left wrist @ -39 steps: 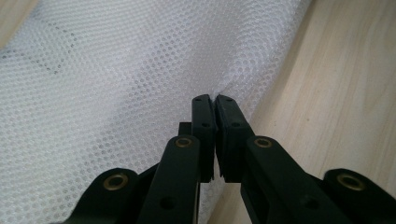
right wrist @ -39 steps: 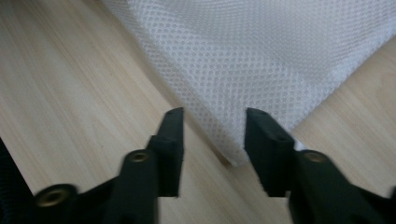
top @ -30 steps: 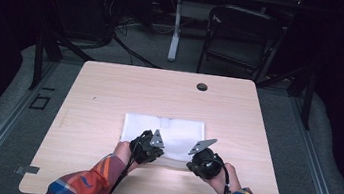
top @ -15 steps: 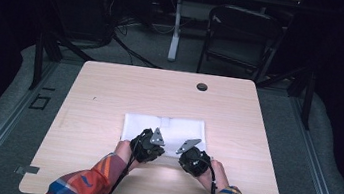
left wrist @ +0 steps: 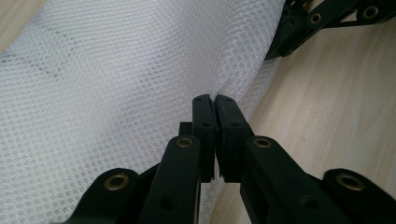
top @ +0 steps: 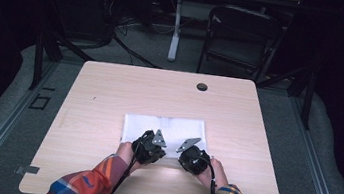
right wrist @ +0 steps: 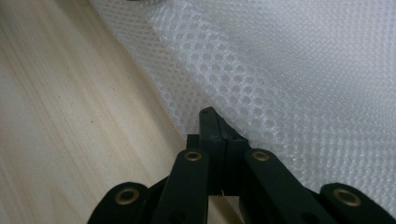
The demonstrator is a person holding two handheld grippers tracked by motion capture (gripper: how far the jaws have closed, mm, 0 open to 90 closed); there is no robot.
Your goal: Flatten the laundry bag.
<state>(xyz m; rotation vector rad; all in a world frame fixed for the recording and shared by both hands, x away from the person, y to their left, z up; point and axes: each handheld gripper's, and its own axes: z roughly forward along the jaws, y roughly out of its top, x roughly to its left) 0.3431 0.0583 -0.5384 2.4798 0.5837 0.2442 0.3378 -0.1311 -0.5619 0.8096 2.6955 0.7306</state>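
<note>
White mesh cloth [top: 165, 129] lies flat on the wooden table [top: 110, 94], near the middle and toward the person's side. Left gripper [top: 152, 143] sits at the cloth's near edge, jaws pressed together on a pinch of the mesh (clear in the left gripper view, cloth edge [left wrist: 217, 91] puckers at the tips). Right gripper [top: 188, 152] just beside it, also at the near edge, jaws closed on the mesh edge [right wrist: 187, 116]. Both hands low, close together, plaid sleeves [top: 93, 180] over the table's near rim.
</note>
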